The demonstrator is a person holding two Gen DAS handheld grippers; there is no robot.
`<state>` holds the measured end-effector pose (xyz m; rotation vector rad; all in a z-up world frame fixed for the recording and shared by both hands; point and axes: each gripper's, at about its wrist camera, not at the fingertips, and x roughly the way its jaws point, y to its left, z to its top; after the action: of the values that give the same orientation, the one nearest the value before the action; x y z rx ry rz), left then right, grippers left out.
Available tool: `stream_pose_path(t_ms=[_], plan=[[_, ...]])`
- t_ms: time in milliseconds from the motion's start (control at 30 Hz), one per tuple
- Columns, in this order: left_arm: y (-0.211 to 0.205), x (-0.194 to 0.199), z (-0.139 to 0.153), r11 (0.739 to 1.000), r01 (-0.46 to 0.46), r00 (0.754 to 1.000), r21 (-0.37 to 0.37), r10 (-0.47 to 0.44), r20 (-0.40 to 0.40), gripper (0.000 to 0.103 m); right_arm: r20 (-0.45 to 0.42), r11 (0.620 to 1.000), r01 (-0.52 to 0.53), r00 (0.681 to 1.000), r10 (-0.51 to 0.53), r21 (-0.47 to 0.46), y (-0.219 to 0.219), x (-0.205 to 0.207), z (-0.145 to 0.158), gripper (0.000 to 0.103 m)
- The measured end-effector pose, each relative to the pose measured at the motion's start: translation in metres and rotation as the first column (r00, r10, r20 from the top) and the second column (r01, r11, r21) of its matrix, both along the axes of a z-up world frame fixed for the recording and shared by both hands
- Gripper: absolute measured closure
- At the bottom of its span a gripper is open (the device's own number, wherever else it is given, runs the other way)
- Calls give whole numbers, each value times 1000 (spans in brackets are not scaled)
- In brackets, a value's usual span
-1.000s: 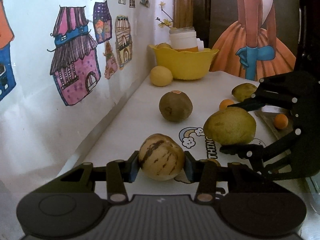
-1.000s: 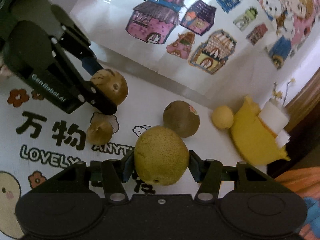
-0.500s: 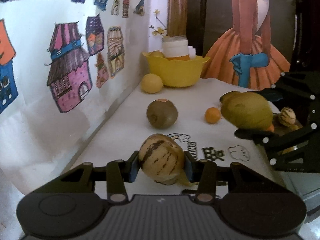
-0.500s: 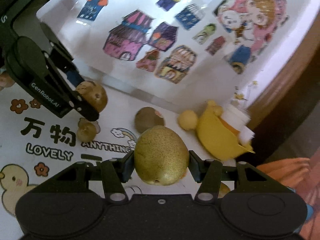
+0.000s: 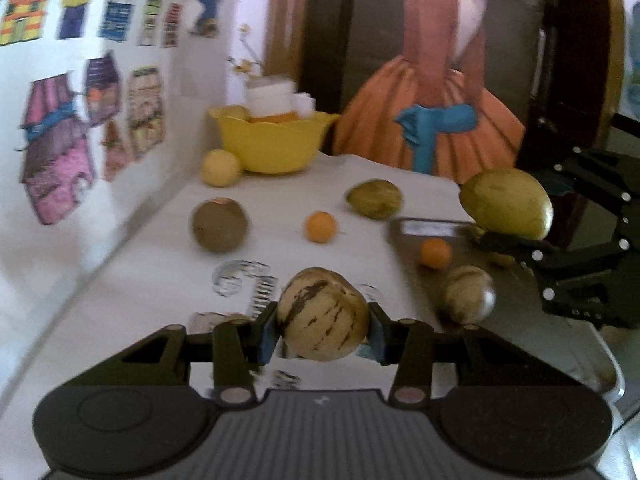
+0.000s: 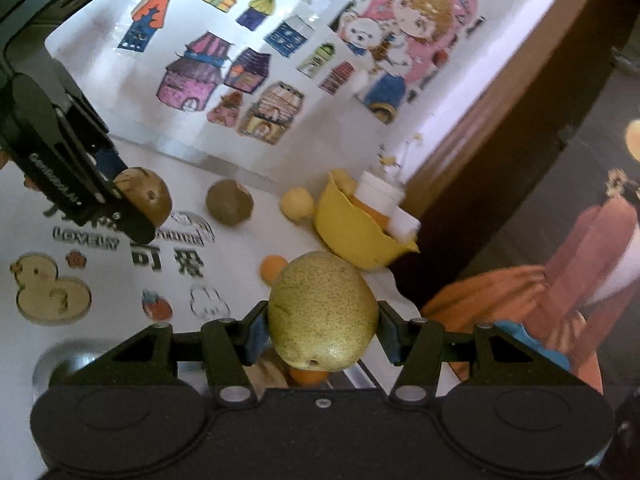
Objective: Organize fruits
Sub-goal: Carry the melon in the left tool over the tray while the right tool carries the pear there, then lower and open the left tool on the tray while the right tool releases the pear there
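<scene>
- The left tool (image 5: 323, 326) is clenched on a pale striped fruit (image 5: 322, 314); its blue pads press both sides, and the fruit is held above the desk (image 5: 152, 264), close to the near-left corner of a metal tray (image 5: 516, 344).
- The right tool (image 6: 322, 334) is clenched on a speckled yellow-green pear (image 6: 322, 318), which is gripped on both sides and held over the tray.
- In the left wrist view the right tool (image 5: 484, 216) comes in from the right edge, with the pear (image 5: 506, 204) lifted above the tray's far side.
- In the right wrist view the left tool (image 6: 132, 204) reaches in from the left, with the striped fruit (image 6: 146, 196) at its tip.
- In the tray lie a second striped fruit (image 5: 468, 294) and a small orange fruit (image 5: 435, 253).
- On the desk's white printed cover, left of the tray: a round brown fruit (image 5: 219, 225), another small orange one (image 5: 321, 227), and a greenish oval fruit (image 5: 374, 199) just beyond the tray's far edge.
- At the far end of the desk stands a yellow bowl (image 5: 276, 148) with a white jar (image 5: 272, 98) in it; a pale yellow round fruit (image 5: 220, 168) rests just beside the bowl, near the wall.
- The wall along the desk's left edge carries coloured drawings of houses (image 5: 56, 152).
</scene>
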<state>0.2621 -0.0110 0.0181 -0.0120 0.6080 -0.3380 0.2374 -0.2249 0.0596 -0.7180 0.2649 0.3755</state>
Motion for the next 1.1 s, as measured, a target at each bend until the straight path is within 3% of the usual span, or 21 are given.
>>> stream_pose_path(t_ms=[567,1100], plan=[[-79,-17,-15,983,181,982,1,-181,-60,54,-98,987,159,983,-155,37,-67,-10,-33,46],[-103,-8,-20,978,206,975,14,-204,-93,54,-201,966,231,958,-206,112,-87,14,-50,46]])
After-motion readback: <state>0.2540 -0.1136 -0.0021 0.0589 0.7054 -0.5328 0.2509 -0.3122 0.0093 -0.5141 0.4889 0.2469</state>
